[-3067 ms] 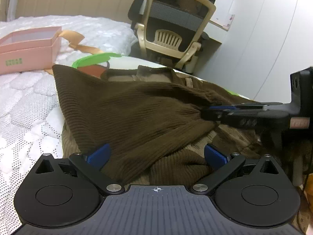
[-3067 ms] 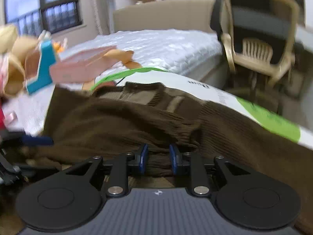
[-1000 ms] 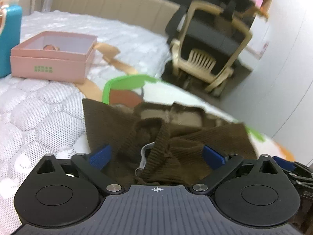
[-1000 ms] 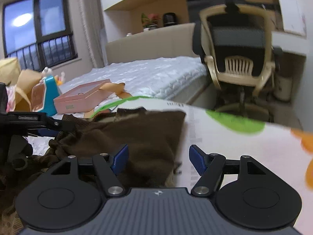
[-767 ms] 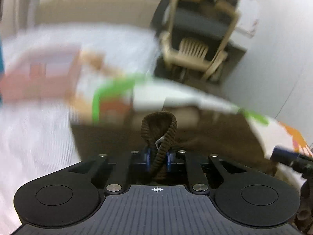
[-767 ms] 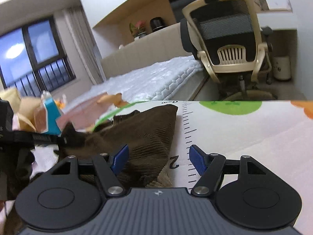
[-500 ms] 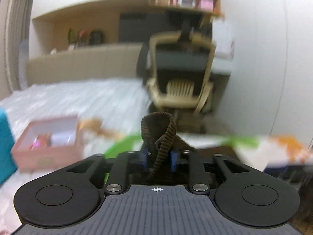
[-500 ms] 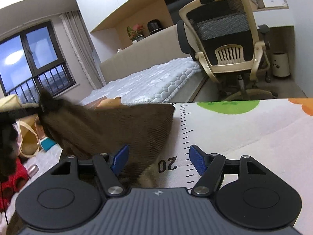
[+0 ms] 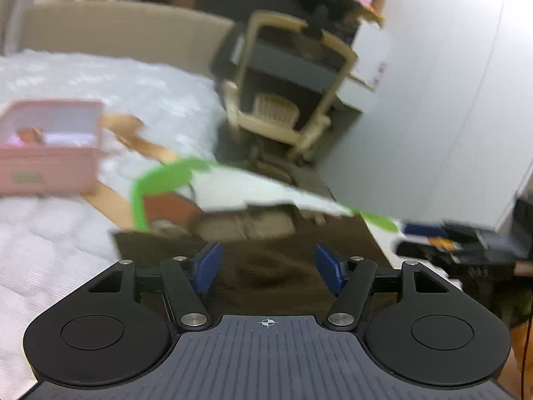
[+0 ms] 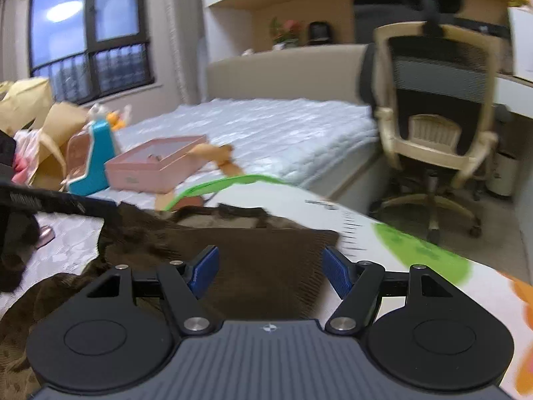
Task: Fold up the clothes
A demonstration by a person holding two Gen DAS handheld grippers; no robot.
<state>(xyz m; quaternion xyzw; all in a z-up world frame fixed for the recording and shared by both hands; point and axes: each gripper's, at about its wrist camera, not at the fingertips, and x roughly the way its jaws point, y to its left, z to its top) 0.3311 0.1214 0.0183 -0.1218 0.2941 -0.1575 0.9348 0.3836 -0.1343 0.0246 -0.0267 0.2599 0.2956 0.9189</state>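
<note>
White bumpy bed (image 10: 273, 126) is sitting behind a colourful play mat (image 10: 383, 233), and the brown sweater (image 10: 260, 260) is lying flat on that mat, likely so it is easy to fold. Left gripper (image 9: 268, 263) and right gripper (image 10: 269, 268) are both hovering over it with fingers spread wide, holding nothing. It is looking soft and ribbed.

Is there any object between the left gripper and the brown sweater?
Nothing visible. The left gripper is open directly over the brown sweater; the pink box sits well off to its left on the bed.
</note>
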